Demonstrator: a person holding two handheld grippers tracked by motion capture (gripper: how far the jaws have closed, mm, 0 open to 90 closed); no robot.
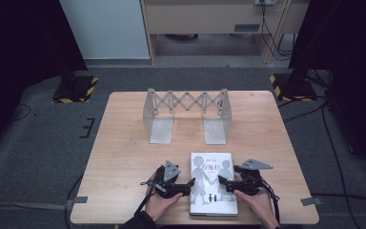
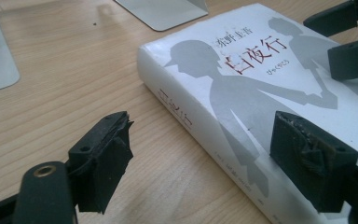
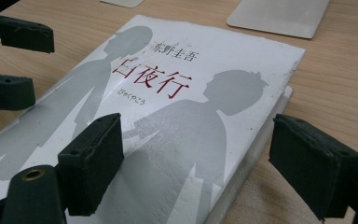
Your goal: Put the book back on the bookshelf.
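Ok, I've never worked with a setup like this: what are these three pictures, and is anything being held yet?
A person holds a hand-held gripper in each hand; there is no robot arm. The high view looks down on the wooden table from above. The other two come from cameras riding on each gripper, looking along its black jaws. On the table lie a white book, flat with its cover up, and behind it a grey metal expandable bookend rack. The left gripper sits at the book's left edge, the right gripper at its right edge. Both stand open, each straddling an edge of the book without pressing it, so nothing is held.
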